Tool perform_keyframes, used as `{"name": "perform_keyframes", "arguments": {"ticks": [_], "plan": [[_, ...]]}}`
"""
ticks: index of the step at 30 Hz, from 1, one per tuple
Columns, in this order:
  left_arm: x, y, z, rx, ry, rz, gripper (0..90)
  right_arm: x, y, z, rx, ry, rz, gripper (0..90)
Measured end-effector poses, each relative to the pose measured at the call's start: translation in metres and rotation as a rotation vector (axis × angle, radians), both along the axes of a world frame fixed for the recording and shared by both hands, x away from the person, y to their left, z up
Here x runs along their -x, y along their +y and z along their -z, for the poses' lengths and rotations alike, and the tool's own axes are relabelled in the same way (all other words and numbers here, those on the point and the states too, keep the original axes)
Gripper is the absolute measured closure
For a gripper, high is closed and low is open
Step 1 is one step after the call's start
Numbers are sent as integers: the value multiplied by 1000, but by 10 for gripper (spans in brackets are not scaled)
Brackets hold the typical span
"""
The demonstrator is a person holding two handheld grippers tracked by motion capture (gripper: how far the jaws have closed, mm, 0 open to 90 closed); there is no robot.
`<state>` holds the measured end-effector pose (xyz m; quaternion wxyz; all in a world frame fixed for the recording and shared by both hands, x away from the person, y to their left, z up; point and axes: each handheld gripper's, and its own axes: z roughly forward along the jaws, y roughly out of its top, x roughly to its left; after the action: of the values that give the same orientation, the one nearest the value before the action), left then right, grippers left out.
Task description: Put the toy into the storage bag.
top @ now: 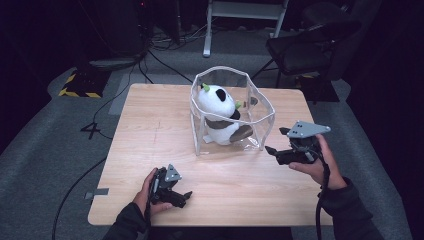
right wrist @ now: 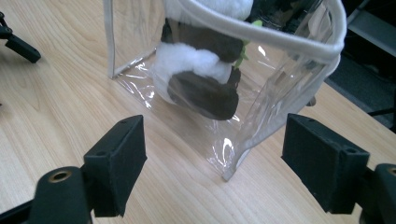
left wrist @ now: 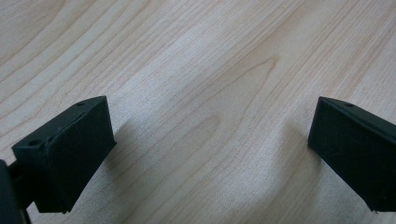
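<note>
**A:** Where is the right gripper (top: 276, 141) at this moment?

**B:** It is held in the person's right hand (top: 320, 165), just off the near right corner of the clear plastic bag with white piping along its edges (top: 260, 107). Its jaws stand wide apart with nothing between them. In the right gripper view, the bag's lower corner (right wrist: 229, 175) sits ahead of the gap between the two black pads, close but not touching either one.

**A:** And what is inside the bag?

**B:** A black and white plush panda toy with small green bits on it (top: 220, 112). It sits upright inside the bag, straight ahead of the right gripper and beyond the clear wall. From the right gripper view, the panda's dark foot (right wrist: 205, 95) lies lowest and nearest to the jaws, pressed close to the plastic.

**A:** How does the bag stand?

**B:** Upright on the light wooden table (top: 150, 150), its mouth open at the top and the piped rim held in a wide loop.

**A:** What about the left gripper (top: 182, 199)?

**B:** It rests low over the table in the person's left hand (top: 145, 195), well apart from the bag, which lies ahead of it and off to its right. Its jaws are spread wide too. In the left gripper view, bare wood grain (left wrist: 205, 93) lies between the two black pads, with nothing gripped.
</note>
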<state>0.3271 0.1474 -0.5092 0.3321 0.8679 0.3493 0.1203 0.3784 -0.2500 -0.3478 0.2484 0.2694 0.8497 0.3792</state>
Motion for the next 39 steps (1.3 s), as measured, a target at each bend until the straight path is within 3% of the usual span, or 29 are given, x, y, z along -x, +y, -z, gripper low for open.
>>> {"name": "perform_keyframes", "arguments": {"ticks": [15, 39], "plan": [[0, 0, 0, 0, 0, 0, 4, 5, -15, 24, 16, 24, 15, 218], [0, 0, 0, 0, 0, 0, 4, 9, -42, 77, 34, 97, 60, 222]]}}
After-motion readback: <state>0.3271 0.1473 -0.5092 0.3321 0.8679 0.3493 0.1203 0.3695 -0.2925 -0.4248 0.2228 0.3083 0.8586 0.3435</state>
